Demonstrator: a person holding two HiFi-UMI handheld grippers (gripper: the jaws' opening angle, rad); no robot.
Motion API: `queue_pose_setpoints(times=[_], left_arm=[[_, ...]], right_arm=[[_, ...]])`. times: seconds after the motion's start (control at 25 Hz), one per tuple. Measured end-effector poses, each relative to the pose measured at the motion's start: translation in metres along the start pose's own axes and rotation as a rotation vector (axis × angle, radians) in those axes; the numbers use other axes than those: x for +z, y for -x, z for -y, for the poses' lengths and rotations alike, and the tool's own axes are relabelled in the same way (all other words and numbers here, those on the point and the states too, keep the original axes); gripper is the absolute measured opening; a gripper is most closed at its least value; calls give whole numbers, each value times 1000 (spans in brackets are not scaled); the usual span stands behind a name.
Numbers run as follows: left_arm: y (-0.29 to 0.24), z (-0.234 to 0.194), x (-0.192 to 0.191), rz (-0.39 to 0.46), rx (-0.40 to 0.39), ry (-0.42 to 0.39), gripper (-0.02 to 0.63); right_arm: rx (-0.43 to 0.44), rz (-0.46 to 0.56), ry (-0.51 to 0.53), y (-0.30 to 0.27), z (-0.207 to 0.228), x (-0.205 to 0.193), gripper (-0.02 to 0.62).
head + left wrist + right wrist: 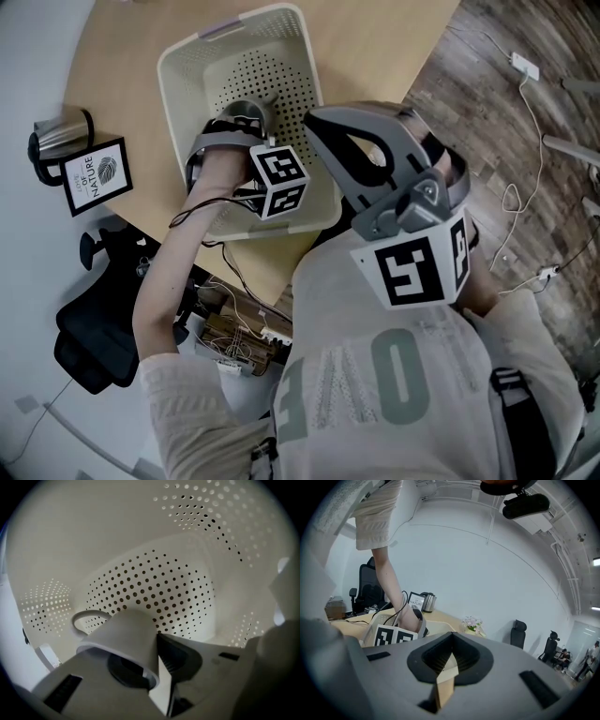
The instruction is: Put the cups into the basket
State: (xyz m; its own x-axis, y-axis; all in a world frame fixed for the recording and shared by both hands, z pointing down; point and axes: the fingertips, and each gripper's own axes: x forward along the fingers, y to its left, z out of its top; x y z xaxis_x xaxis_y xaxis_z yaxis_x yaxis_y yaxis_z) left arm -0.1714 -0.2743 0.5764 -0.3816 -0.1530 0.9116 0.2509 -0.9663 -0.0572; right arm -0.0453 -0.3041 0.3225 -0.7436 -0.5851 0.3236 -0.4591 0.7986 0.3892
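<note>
A cream perforated basket [178, 66] stands on the round wooden table [131, 56]. My left gripper [242, 117] reaches down inside it, its marker cube [279, 181] above the near wall. In the left gripper view the gripper [157, 667] is shut on the wall of a white cup [126, 639], which is tilted with its handle [82, 616] to the left, close above the basket's holed floor [154, 588]. My right gripper [323, 131] is held up in the air near the head, over the basket's right edge. Its jaws [449, 665] are shut with nothing in them.
A metal kettle [61, 136] and a framed sign [97, 175] stand at the table's left edge. A black office chair [94, 328] and a box of wires [234, 333] sit below the table. Cables [516, 197] lie on the wooden floor to the right.
</note>
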Motion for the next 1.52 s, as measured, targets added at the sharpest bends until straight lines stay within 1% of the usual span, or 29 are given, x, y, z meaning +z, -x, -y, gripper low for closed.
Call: queue_pose_setpoints(times=[0.16, 0.28, 0.4, 0.52, 0.64, 0.76, 0.8, 0.84, 0.88, 0.92, 1.0, 1.04, 1.12, 1.16, 1.2, 1.24, 1.28, 1.36, 1.44, 1.52], left_arm=[[13, -4, 4, 37, 13, 55, 66], [28, -7, 5, 44, 37, 72, 66], [44, -7, -3, 45, 55, 97, 66], [66, -9, -15, 54, 83, 155, 66], [94, -12, -30, 89, 151, 227, 66], [129, -16, -49, 138, 255, 311, 66], [142, -19, -56, 176, 305, 362, 64], [158, -26, -65, 234, 372, 441, 64], [174, -34, -77, 310, 453, 554, 53], [190, -41, -91, 397, 542, 697, 20], [225, -48, -123, 586, 729, 1017, 18], [244, -47, -139, 680, 829, 1159, 18], [279, -34, -165, 853, 1024, 1406, 17], [292, -24, -173, 921, 1102, 1524, 17], [300, -11, -178, 967, 1162, 1625, 15], [306, 1, -180, 992, 1211, 1695, 9], [309, 11, -179, 1005, 1251, 1739, 9], [309, 24, -174, 1018, 1303, 1784, 9], [306, 30, -165, 1021, 1312, 1803, 9], [301, 31, -155, 1025, 1292, 1817, 9]], right_arm=[[7, 15, 12, 4, 1, 3, -2], [20, 31, 16, 6, 0, 9, -2], [36, 51, 33, 3, -2, 20, -2], [64, 75, 49, 0, -5, 31, -2], [87, 95, 69, -5, -7, 41, -2], [99, 108, 104, -9, -7, 51, -2], [101, 111, 112, -10, -7, 55, -2], [101, 113, 119, -11, -6, 58, -2], [102, 117, 124, -12, -5, 62, -2], [105, 124, 129, -14, -4, 65, -2], [114, 145, 142, -18, -4, 69, -2], [117, 151, 147, -20, -4, 71, -2], [123, 150, 154, -24, -8, 73, -2], [126, 149, 156, -25, -11, 74, -2], [132, 150, 157, -26, -14, 76, -2], [138, 153, 156, -26, -17, 77, -2], [145, 156, 154, -27, -21, 79, -2], [163, 156, 153, -31, -29, 81, -2], [178, 151, 180, -33, -39, 81, -2], [184, 153, 234, -30, -48, 80, -2]])
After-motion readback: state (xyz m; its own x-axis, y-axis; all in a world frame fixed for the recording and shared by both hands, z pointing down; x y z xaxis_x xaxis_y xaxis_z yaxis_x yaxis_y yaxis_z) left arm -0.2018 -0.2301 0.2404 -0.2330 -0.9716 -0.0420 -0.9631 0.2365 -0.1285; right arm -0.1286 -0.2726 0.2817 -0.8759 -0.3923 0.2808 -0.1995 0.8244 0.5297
